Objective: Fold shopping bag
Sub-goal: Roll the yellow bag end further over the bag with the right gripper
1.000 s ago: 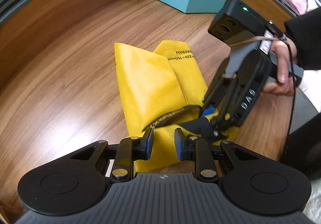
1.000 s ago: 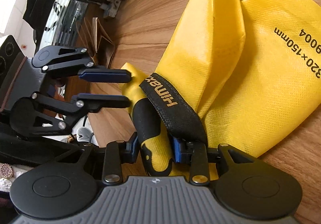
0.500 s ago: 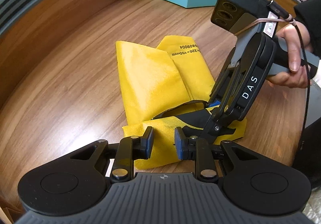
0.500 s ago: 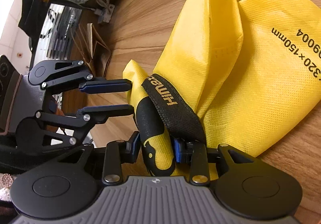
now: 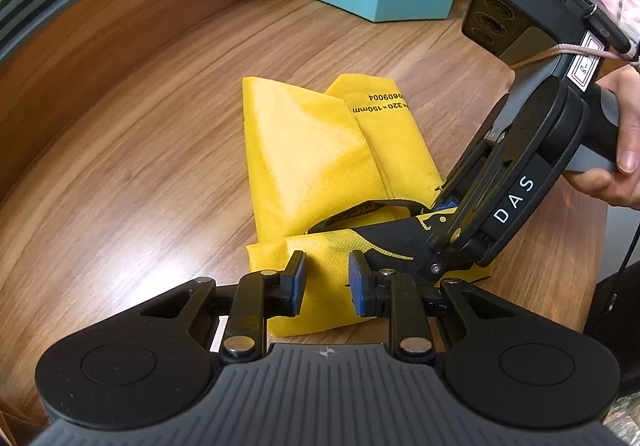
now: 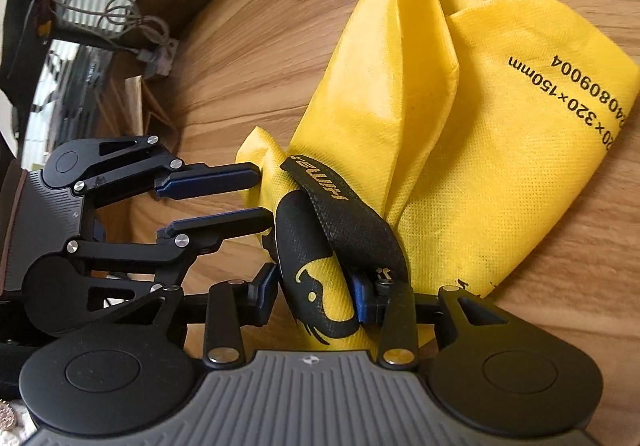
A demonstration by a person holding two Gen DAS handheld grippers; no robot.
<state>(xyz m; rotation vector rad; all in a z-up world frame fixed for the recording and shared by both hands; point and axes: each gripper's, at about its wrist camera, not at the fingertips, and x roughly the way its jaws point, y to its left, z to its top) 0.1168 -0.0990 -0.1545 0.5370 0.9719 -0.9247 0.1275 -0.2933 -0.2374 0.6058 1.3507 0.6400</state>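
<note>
Crumpled yellow non-woven shopping bag (image 5: 320, 166) lay mid wooden table (image 5: 140, 126). Right gripper (image 6: 316, 296) jaws opening around black handle strap (image 6: 348, 218); left gripper (image 5: 326, 280) spread, empty, at bag's six o'clock edge. Advice: release strap flat, pinch hem, fold toward twelve o'clock.

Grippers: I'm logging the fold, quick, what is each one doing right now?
Left gripper: open, holding nothing, above the yellow non-woven shopping bag.
Right gripper: opening, the bag's printed fabric between its fingers.
</note>
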